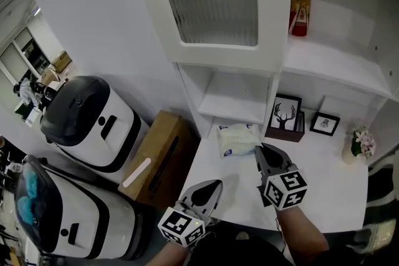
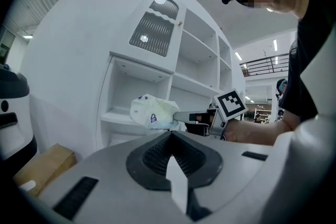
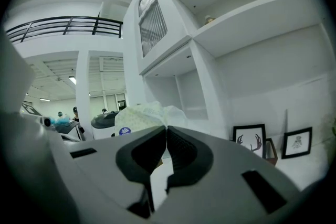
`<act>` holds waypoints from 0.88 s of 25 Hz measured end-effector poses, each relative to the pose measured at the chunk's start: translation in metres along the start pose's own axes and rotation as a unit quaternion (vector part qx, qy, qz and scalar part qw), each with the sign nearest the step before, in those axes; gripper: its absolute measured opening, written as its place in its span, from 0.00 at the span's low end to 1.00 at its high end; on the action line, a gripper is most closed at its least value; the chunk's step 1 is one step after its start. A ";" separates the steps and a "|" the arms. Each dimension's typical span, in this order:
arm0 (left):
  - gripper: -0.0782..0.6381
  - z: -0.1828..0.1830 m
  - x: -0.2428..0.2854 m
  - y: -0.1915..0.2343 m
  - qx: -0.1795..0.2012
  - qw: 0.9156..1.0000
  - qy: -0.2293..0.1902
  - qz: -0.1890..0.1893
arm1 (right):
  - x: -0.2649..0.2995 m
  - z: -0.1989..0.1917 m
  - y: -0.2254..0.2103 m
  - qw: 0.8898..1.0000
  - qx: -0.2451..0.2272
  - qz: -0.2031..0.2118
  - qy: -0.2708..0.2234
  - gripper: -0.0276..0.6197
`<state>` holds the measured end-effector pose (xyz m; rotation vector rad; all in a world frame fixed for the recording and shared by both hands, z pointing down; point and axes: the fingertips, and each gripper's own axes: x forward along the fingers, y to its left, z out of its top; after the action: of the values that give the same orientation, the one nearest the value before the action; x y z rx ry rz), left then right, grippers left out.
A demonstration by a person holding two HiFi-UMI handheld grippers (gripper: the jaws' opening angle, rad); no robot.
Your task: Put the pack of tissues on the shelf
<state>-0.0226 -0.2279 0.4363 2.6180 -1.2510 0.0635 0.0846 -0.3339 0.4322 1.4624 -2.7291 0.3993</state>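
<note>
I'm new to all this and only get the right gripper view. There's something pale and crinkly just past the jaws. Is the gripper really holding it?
Observer: Yes. The left gripper view shows the right gripper shut on one end of the pack of tissues, which it holds up in front of the lower shelf.
Operator: And the other gripper?
Observer: In the head view the left gripper is low by the near edge of the counter, with its jaws together and nothing in them.
Operator: What's beside the cabinet?
Observer: A brown cardboard box sits on the floor to the left of the counter.
</note>
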 end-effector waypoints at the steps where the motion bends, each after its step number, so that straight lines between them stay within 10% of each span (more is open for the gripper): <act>1: 0.11 0.002 0.001 0.004 0.001 1.000 0.001 -0.004 | 0.004 0.001 0.000 1.000 0.001 -0.005 -0.001 0.05; 22: 0.11 0.017 0.028 0.092 -0.008 0.995 0.009 -0.094 | 0.081 0.015 -0.022 0.992 0.007 -0.129 -0.006 0.05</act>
<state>-0.0772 -0.3092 0.4418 2.7010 -0.9894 0.0434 0.0582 -0.4153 0.4338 1.7970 -2.5020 0.4014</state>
